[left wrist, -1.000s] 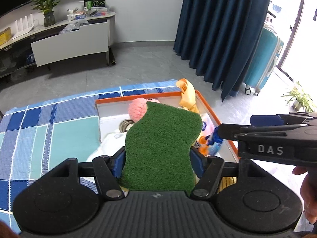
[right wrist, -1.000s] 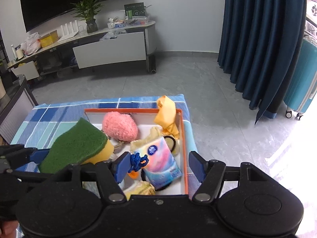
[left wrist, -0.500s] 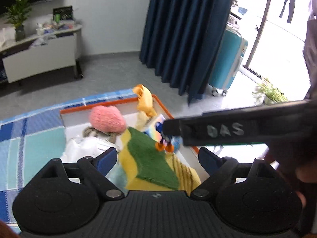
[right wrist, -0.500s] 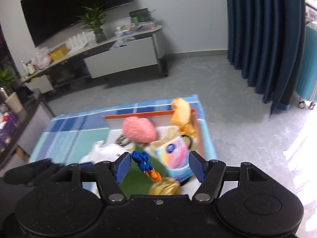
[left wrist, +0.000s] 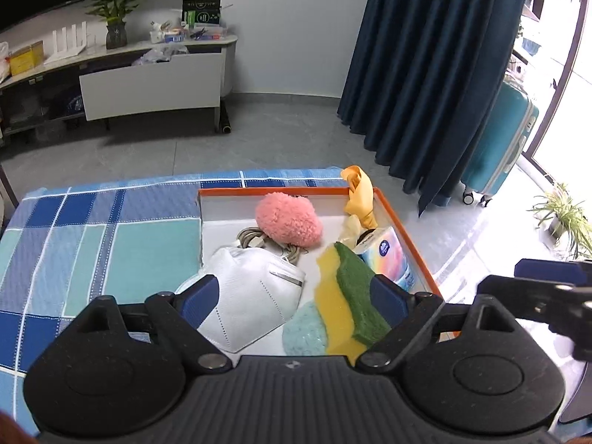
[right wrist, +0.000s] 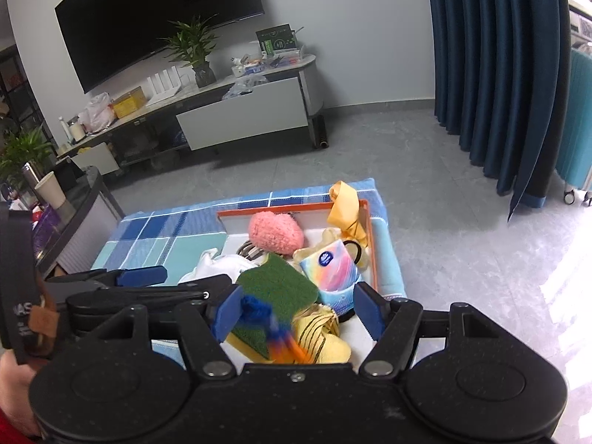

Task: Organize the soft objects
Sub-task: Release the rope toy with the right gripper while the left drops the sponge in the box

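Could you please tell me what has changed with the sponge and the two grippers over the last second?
The left gripper let go of the green-and-yellow sponge, which now lies in the orange-rimmed box, and its jaws stand open. The right gripper stayed open, with the blue-and-orange toy between its fingers. The pink plush and tissue pack stayed put.

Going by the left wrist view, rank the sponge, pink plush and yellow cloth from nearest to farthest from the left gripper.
1. Sponge, between the open jaws of the left gripper, toward the right one.
2. Pink plush, mid-tray.
3. Yellow cloth, over the tray's far right corner.
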`<state>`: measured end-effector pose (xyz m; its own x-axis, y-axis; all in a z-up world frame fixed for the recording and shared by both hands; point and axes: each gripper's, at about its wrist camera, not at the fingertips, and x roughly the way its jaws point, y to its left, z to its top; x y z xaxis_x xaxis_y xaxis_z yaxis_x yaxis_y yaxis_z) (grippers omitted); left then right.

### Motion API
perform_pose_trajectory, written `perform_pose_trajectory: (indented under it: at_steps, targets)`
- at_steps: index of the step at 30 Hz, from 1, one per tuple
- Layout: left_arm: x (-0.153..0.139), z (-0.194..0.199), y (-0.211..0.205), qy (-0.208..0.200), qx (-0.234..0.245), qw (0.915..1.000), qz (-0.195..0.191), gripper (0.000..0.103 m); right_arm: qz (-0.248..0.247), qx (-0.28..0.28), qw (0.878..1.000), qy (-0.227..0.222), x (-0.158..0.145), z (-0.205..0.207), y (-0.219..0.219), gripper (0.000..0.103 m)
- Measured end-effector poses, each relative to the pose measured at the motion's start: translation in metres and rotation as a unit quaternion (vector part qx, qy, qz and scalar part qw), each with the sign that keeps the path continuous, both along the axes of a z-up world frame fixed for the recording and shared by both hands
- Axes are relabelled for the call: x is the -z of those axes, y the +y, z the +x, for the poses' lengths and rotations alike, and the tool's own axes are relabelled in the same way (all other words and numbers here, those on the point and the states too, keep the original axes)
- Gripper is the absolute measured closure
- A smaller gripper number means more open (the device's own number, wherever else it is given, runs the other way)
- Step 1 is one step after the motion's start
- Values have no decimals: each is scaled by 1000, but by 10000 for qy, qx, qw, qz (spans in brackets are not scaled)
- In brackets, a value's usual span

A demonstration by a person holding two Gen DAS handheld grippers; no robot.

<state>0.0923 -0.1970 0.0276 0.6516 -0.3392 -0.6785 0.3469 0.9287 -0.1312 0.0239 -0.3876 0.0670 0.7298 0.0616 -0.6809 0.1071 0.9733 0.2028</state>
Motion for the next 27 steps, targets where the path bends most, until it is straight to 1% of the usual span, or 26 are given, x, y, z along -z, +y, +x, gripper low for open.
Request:
perform_pose_trajectory:
  at_steps: [3, 5, 9, 12, 15, 16, 19, 21, 23, 27]
  targets:
    - [0, -8, 2, 35, 99, 9999, 70, 12, 124, 113, 9999, 24, 5, 0, -5, 24]
    - [2, -14, 7, 81, 36, 10000, 9, 11, 144, 186, 9997, -36, 7, -4, -3, 24]
    - [5, -25, 14, 112, -124, 9998, 78, 11, 39, 110, 9999, -103, 10, -10, 7, 24]
    - [5, -34, 15, 218, -179, 9995, 143, 11, -166, 216, 9994, -194, 10, -18, 16, 24]
    - [4, -46, 17, 188, -308, 9992, 176, 7, -412, 295, 9981, -352, 10, -27, 26, 24]
    - [4, -50, 18, 192, -311, 9992, 156, 3, -453, 307, 9977, -392, 10, -31, 29, 24]
    - [4, -64, 19, 176, -397, 9989, 165, 2, -516, 408, 9970, -403, 15, -41, 35, 24]
    - [4, -72, 17, 140, -381, 9990, 209, 0, -535, 472, 9967, -380, 18, -48, 37, 24]
    - [4, -79, 15, 151, -354, 9989, 276, 0, -501, 465, 9969, -379, 18, -55, 38, 24]
    - [3, -88, 12, 157, -475, 9980, 389, 0, -519, 500, 9966, -400, 19, -67, 40, 24]
